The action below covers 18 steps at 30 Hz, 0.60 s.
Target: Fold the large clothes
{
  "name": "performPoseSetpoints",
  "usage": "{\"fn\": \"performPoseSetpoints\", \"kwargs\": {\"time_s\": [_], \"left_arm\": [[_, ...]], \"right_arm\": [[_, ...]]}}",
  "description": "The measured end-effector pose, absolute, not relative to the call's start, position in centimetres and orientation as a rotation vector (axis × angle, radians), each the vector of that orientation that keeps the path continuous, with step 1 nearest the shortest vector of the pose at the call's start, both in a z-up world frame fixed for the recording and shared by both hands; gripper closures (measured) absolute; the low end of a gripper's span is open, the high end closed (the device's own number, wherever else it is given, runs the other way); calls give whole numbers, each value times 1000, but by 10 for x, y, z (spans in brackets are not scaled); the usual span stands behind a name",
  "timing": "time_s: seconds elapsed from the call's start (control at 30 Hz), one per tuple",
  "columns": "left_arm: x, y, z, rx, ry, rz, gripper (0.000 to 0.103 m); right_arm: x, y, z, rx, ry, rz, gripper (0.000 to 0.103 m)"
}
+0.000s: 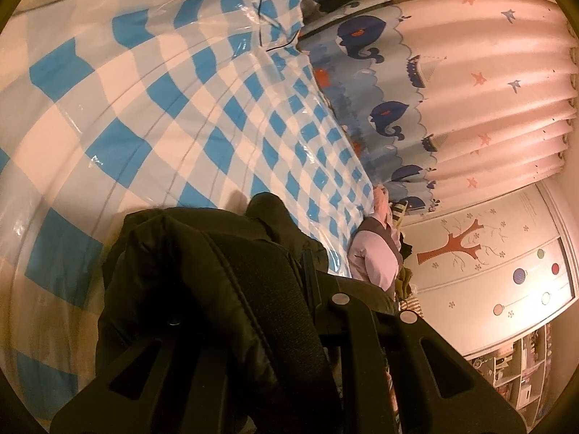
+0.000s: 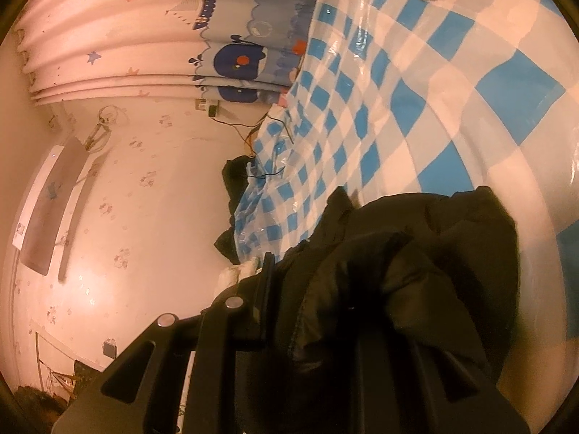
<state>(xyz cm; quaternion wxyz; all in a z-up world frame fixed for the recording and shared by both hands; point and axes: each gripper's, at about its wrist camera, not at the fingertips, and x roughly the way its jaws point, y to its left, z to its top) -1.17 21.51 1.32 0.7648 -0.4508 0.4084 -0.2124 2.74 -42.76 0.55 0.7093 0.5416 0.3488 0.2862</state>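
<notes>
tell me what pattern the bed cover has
Blue and white checks on the bed cover, under clear plastic; the left wrist view shows it best.

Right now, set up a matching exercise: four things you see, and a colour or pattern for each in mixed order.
Things:
1. jacket
2. table cover
3. curtain
4. cupboard door

Descriptions:
A. whales and stars
B. red tree picture
C. dark, gripped by both grippers
D. blue and white checks

Pairs: 1-C, 2-D, 3-A, 4-B
</notes>
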Motion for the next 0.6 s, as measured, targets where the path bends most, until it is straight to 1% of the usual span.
{"fn": "performPoseSetpoints", "kwargs": {"time_s": [0.6], "left_arm": [[27,209,-27,-992,963,-381,92]], "right_arm": [[54,-426,-22,1213,862,539,82]]}}
